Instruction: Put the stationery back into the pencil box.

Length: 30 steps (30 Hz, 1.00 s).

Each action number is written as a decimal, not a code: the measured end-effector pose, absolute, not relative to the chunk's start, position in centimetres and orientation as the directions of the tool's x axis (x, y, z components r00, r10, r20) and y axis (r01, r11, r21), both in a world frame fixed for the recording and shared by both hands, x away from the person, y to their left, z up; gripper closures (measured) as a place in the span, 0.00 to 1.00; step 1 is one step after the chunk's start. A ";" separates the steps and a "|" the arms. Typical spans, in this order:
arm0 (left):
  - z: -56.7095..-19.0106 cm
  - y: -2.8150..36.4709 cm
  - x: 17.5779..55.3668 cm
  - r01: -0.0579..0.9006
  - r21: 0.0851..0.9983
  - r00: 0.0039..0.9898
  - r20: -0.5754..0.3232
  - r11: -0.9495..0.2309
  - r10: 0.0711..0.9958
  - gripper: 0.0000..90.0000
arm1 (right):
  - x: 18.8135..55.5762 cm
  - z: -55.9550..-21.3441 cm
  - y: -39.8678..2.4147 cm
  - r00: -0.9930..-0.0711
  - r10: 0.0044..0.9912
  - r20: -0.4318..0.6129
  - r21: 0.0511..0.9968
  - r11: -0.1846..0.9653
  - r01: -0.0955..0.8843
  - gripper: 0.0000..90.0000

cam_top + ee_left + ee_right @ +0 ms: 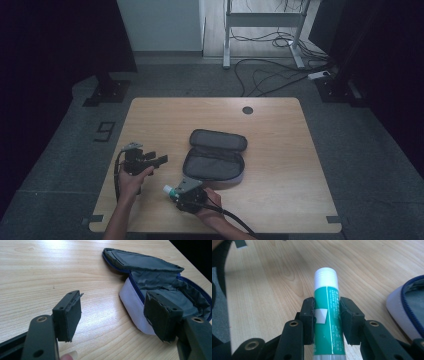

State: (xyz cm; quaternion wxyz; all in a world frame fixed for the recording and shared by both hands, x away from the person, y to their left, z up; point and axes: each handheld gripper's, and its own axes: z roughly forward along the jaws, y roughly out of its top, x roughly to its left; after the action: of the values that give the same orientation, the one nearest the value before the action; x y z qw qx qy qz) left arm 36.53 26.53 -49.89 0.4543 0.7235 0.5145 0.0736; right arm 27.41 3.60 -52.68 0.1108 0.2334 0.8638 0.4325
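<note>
A green glue stick (327,315) with a white cap is clamped between the pads of my right gripper (327,315), lifted a little off the wooden table; from above, the glue stick (169,191) pokes out of the right gripper (176,194) near the table's front edge. An open pencil case (216,159) with a grey lining and blue zipper lies at the table's middle, just behind and right of that gripper. My left gripper (159,160) hovers left of the case, open with nothing between its fingers; in its own view the left gripper (115,317) faces the pencil case (160,287).
The wooden table (280,150) has a round cable hole (247,110) near its far edge. Beyond it are a desk frame (262,22) and floor cables (270,75). Dark stands flank the table on both sides.
</note>
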 end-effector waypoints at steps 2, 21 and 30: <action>-50.0 26.4 36.5 0.679 0.731 0.464 -0.359 -0.065 0.810 0.34 | 27.4 -52.4 3.3 -0.866 0.500 0.014 0.806 0.507 0.306 0.72; -49.9 26.5 36.5 0.674 0.736 0.466 -0.360 -0.061 0.808 0.35 | 28.1 -50.0 0.5 -0.835 0.551 0.010 0.851 0.433 0.296 0.72; -50.0 26.5 36.5 0.676 0.733 0.469 -0.358 -0.068 0.808 0.35 | 28.8 -48.7 -1.4 -0.804 0.594 0.013 0.879 0.376 0.292 0.72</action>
State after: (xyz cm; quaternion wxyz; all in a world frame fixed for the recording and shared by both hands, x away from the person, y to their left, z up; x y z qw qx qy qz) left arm 36.50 26.45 -49.98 0.4535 0.7270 0.5104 0.0724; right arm 28.78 -1.38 -48.72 0.1549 0.2718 0.8150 0.4877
